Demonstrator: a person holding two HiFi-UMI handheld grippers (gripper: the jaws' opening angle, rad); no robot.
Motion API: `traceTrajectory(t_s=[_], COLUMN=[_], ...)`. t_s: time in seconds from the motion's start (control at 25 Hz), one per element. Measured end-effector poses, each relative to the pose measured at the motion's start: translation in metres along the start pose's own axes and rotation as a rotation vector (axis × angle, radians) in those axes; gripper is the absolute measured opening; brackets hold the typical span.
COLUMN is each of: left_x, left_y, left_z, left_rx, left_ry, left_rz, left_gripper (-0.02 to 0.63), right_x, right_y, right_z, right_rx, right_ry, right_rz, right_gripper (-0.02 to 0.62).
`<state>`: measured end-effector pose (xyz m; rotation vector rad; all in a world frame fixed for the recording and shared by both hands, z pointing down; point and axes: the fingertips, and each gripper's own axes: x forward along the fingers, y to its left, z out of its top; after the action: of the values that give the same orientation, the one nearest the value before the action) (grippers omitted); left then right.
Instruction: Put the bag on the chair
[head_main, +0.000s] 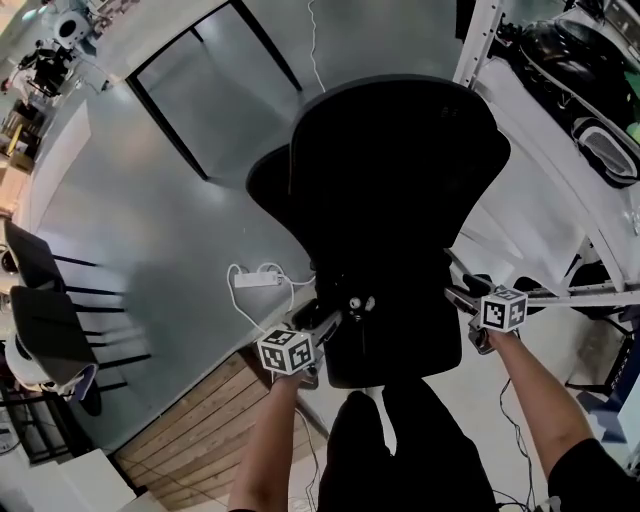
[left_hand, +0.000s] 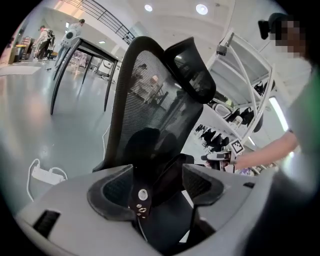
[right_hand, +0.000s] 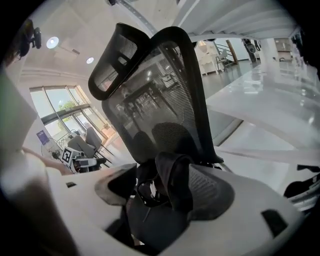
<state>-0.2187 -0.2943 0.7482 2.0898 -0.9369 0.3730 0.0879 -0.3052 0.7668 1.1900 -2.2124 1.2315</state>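
Bag at the chair: a person is standing over a black mesh office chair (head_main: 400, 150), holding a two-jaw tool in each hand. A black bag (head_main: 390, 345) is lying low between the tools, in front of the backrest. The bag is sitting over the seat area, black on black, so the head view is not showing whether it is resting fully on the cushion.

The left tool (head_main: 330, 322) is reaching in at the bag's left edge. Its jaws are standing apart, with a black strap (left_hand: 141, 185) running between them. The strap is leaning along one pad and showing a round metal snap (left_hand: 143, 194).

The right tool (head_main: 458, 295) is reaching in at the bag's right edge with its jaws spread wide. A folded strap loop (right_hand: 175, 180) is hanging between them against one pad, with a dark ring buckle (right_hand: 145, 192) beside it and a gap on the other side. Neither tool is pinching its strap.

Both tools are angling downward toward the backrest, with the headrest (right_hand: 120, 55) rising above it. On the grey floor (head_main: 150, 220) to the chair's left, a white power strip (head_main: 257, 279) is lying with its cable looping, near a patch of wooden boards (head_main: 200, 420).
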Motion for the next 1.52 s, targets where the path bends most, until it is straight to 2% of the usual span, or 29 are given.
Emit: traceTrajectory(t_s=[0.24,0.4,0.64,0.84,0.96,1.16,1.36,1.52], left_x=[-0.046,-0.080,-0.144,-0.200,-0.224,-0.264,-0.283,-0.289], left_y=[-0.024,-0.043,-0.084,-0.111,-0.133,-0.165,-0.205,-0.248], left_z=[-0.004,-0.010,-0.013,-0.014,-0.018,-0.022,-0.036,-0.043], left_rx=[-0.029,-0.023,0.009,-0.028,-0.015,-0.043,-0.026,-0.022], left_ry=[-0.051,-0.063,-0.094,-0.181,-0.219,-0.311,-0.366,-0.425], left_rz=[-0.042,-0.062,-0.103,-0.161,-0.189,-0.189,-0.167,-0.120], left_gripper=[0.287,0.287,0.287,0.287,0.287,0.287,0.285,0.278], right_x=[-0.034,-0.062,-0.112,-0.148,-0.168,-0.198,-0.234,-0.269], right_y=[0.047,0.081,0.135,0.192,0.219,0.262,0.277,0.276], right_z=[-0.003,-0.016,-0.037,-0.054,-0.065,-0.079,-0.067,-0.059], right_rx=[-0.003,0.032,0.049,0.023,-0.010,-0.053,0.045,-0.024], right_ry=[-0.059,-0.102,-0.158,-0.223,-0.237,-0.248,-0.346,-0.376], right_rz=[0.006,0.020,-0.010,-0.023,-0.037,-0.036,0.023,0.019], right_gripper=[0.310,0.311,0.311,0.306,0.301,0.294,0.261,0.213])
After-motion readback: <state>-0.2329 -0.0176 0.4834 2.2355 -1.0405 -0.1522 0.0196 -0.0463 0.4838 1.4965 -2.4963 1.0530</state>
